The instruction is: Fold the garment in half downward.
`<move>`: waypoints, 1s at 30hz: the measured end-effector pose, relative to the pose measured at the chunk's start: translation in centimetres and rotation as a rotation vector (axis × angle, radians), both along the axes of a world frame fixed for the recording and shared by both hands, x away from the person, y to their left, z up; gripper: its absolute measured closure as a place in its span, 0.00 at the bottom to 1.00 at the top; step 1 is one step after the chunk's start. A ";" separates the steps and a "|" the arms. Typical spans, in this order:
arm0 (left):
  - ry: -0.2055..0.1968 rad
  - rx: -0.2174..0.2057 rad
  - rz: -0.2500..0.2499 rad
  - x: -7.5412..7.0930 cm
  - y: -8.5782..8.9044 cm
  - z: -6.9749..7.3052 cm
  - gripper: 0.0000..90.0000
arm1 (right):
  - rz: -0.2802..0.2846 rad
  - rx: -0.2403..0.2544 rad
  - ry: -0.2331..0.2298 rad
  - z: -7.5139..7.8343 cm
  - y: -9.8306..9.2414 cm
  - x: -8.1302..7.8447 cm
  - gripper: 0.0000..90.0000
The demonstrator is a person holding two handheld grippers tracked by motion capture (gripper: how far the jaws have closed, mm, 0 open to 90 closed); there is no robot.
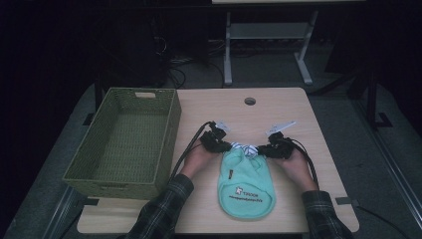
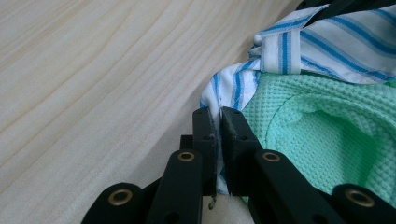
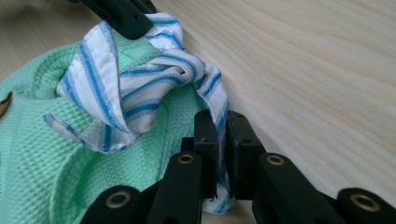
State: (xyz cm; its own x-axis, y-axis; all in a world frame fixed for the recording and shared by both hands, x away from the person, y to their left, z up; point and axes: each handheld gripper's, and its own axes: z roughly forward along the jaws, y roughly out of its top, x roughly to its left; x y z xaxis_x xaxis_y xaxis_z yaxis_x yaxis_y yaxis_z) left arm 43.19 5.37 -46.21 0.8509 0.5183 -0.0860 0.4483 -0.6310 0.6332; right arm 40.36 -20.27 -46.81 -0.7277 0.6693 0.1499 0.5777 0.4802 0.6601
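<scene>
A mint-green waffle-knit bib (image 1: pixel 246 186) with a dark logo lies flat on the wooden table (image 1: pixel 278 109), its rounded end toward the person. Its neck end carries a blue-and-white striped trim (image 1: pixel 247 149). My left gripper (image 1: pixel 222 146) is shut on the striped trim (image 2: pixel 229 86) at the bib's left top corner, green fabric (image 2: pixel 327 126) beside the jaws. My right gripper (image 1: pixel 264 151) is shut on the striped trim (image 3: pixel 154 79) at the right top corner, with the green fabric (image 3: pixel 42 158) to its left. The other gripper's black jaw tip (image 3: pixel 122 16) pinches the far end of the trim.
A green woven basket (image 1: pixel 127 139) with nothing in it stands on the table's left side. A round cable hole (image 1: pixel 250 101) is near the far edge. Bare wood lies right of the bib. A white desk frame (image 1: pixel 268 45) and dark floor lie beyond.
</scene>
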 end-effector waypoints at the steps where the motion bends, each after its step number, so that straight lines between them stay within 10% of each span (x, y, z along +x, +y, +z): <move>1: 0.000 0.001 0.005 0.0 0.0 0.0 0.95 | -0.001 -0.002 0.001 0.1 0.0 0.0 0.94; 30: -0.154 -0.157 0.003 -3.2 2.1 7.9 0.95 | 0.003 0.117 -0.208 6.6 -1.5 -2.8 0.95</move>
State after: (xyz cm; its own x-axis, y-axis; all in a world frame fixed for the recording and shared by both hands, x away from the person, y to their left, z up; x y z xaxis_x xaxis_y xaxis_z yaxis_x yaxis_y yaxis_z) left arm 39.98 7.46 -38.33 0.8588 0.5110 -0.0348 0.3399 -0.5178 0.7851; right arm 37.54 -21.73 -40.22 -0.7532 0.6537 0.0729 0.4217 0.3948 0.8163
